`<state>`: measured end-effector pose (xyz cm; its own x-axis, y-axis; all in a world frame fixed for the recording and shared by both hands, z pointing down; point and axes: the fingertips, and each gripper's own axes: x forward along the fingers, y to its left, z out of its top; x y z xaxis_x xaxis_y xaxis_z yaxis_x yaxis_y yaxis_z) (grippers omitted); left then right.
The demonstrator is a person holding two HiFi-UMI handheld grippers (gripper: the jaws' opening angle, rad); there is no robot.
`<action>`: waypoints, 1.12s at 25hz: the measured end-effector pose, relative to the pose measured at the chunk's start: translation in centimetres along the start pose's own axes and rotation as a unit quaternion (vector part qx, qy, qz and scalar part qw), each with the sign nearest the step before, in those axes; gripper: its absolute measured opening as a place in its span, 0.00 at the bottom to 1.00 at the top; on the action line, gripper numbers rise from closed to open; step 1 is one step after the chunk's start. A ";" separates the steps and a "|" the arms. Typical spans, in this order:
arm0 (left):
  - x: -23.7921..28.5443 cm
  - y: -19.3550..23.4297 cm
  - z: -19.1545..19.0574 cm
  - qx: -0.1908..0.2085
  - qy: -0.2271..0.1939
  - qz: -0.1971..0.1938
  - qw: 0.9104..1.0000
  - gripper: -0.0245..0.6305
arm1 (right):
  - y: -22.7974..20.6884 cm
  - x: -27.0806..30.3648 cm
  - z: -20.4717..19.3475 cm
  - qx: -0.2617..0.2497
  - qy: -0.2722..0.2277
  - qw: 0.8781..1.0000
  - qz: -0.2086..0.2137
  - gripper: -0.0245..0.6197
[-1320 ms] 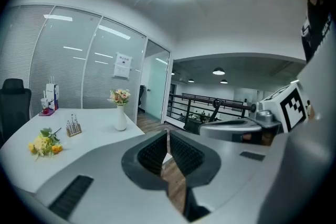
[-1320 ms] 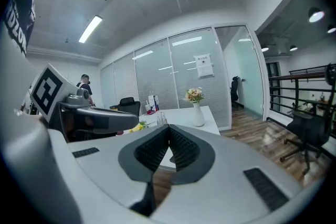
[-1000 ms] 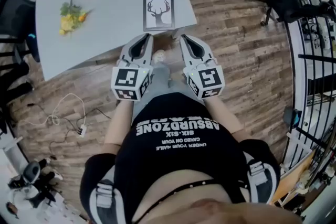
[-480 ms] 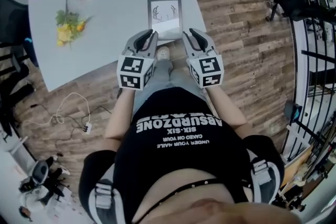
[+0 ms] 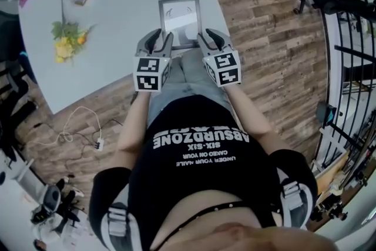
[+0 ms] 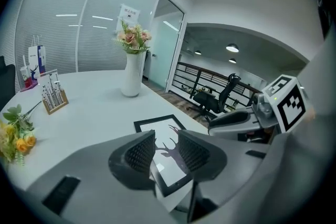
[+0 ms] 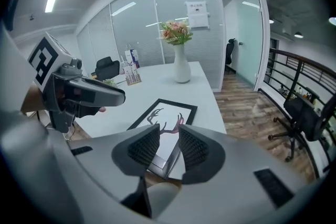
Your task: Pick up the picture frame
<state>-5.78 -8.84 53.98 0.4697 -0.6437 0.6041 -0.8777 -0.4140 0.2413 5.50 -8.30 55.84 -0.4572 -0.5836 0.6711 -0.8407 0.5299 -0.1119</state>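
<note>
Black-rimmed and printed with a stag's antlered head, the picture frame (image 5: 180,19) lies flat at the near right corner of the pale grey tabletop (image 5: 117,3), well apart from the yellow flower sprig (image 5: 67,38) toward the left edge. Both tools hang just over the frame's near end, the left gripper (image 5: 157,39) at its left corner and the right gripper (image 5: 208,37) at its right corner. Each gripper's jaws are opening with nothing between the ribbed pads; the frame only shows through the gap, lying beyond them.
</note>
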 end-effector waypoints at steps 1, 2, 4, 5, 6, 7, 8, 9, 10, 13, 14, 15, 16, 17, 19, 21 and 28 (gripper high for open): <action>0.4 0.3 -0.4 -0.003 0.006 0.001 1.000 0.23 | -0.1 0.5 -0.4 0.003 0.007 1.000 0.001 0.23; 0.8 0.5 -0.8 -0.006 0.011 0.002 1.000 0.23 | -0.2 0.9 -0.8 0.006 0.014 1.000 0.002 0.23; 1.5 0.8 -1.6 -0.012 0.023 0.004 1.000 0.23 | -0.4 1.6 -1.5 0.009 0.027 1.000 0.003 0.24; 1.8 0.9 -2.0 -0.017 0.029 0.004 0.999 0.23 | -0.5 1.9 -1.8 0.011 0.032 0.999 0.004 0.24; 2.2 1.1 -2.4 -0.023 0.035 0.004 0.999 0.23 | -0.6 2.2 -2.0 0.013 0.037 0.999 0.004 0.24; 2.5 1.3 -2.9 -0.029 0.041 0.005 0.999 0.23 | -0.7 2.5 -2.3 0.016 0.042 0.999 0.004 0.25; 2.8 1.5 -3.2 -0.034 0.047 0.005 0.998 0.23 | -0.8 2.8 -2.5 0.019 0.048 0.999 0.003 0.25; 3.2 1.8 -3.5 -0.039 0.052 0.005 0.998 0.23 | -0.9 3.1 -2.7 0.022 0.053 0.998 0.002 0.25; 3.5 2.0 -3.8 -0.042 0.056 0.007 0.998 0.23 | -1.1 3.4 -2.9 0.024 0.056 0.998 0.001 0.25; 4.2 2.5 -4.5 -0.047 0.069 0.010 0.996 0.23 | -1.6 4.1 -3.3 0.032 0.065 0.997 0.001 0.25; 4.4 2.6 -4.8 -0.048 0.074 0.010 0.996 0.23 | -1.8 4.3 -3.5 0.035 0.067 0.997 0.001 0.25; 4.7 2.6 -5.2 -0.050 0.079 0.009 0.996 0.23 | -2.0 4.4 -3.7 0.037 0.070 0.997 0.001 0.25; 4.9 2.5 -5.5 -0.051 0.084 0.008 0.995 0.23 | -2.1 4.5 -3.9 0.039 0.072 0.997 0.000 0.25; 5.0 2.5 -5.8 -0.052 0.089 0.007 0.995 0.23 | -2.2 4.6 -4.0 0.041 0.075 0.996 -0.001 0.25; 5.3 2.6 -6.2 -0.052 0.094 0.005 0.994 0.23 | -2.2 4.8 -4.2 0.042 0.079 0.996 -0.002 0.25; 5.5 2.4 -6.5 -0.052 0.098 0.001 0.994 0.23 | -2.2 4.9 -4.4 0.042 0.083 0.996 -0.002 0.25; 5.9 2.8 -7.2 -0.060 0.109 -0.004 0.992 0.23 | -2.1 5.6 -5.2 0.048 0.097 0.994 0.000 0.25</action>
<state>-6.11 -9.14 63.70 0.4564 -0.4817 0.7481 -0.8852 -0.3309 0.3270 6.20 -9.46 63.68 -0.3999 -0.4486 0.7993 -0.8687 0.4637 -0.1744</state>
